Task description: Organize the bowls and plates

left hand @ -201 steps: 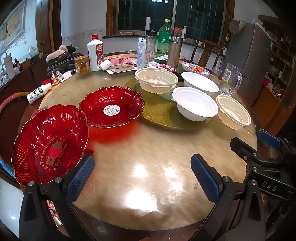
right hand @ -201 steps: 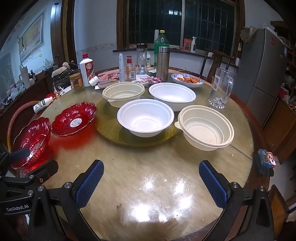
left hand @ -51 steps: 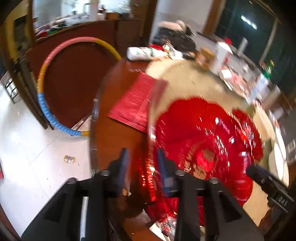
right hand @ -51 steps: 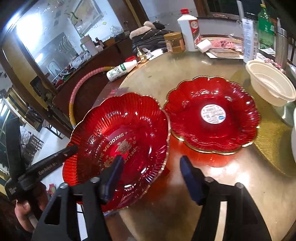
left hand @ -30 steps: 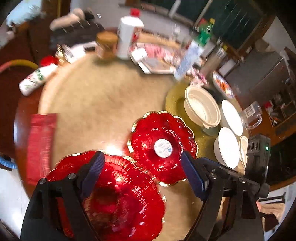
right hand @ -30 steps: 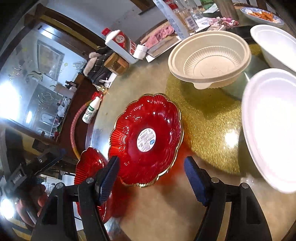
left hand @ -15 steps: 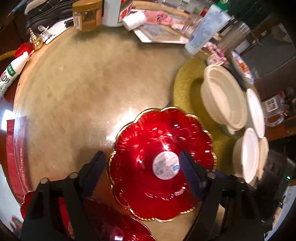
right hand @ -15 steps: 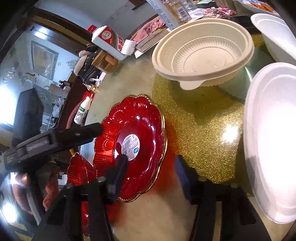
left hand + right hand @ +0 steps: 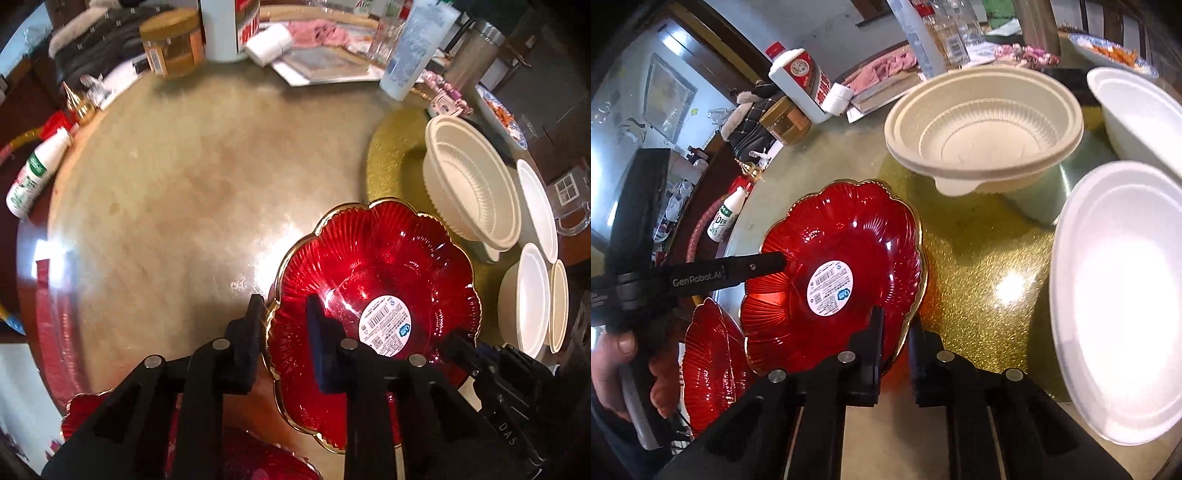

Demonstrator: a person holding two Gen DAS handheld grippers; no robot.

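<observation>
Left fingers (image 9: 283, 314) and right fingers (image 9: 897, 332) both pinched on plate (image 9: 373, 295) rim, at 9 and 5 o'clock. Bare bench (image 9: 184, 184) toward 10; bowls (image 9: 986, 125) crowding 2.

A big round table (image 9: 177, 192) fills the room, its pale greenish-brown top glossy and throwing back bright patches of light, with a dark reddish wood rim (image 9: 33, 280) around the edge. A glittery gold turntable (image 9: 979, 258) sits on the table. Off to one side, a light wall carries a framed picture (image 9: 670, 92), and dark wooden trim (image 9: 713, 48) runs along beside it. Past the table's edge a strip of pale floor (image 9: 14, 398) shows. Strong glare washes the wall near the picture.
</observation>
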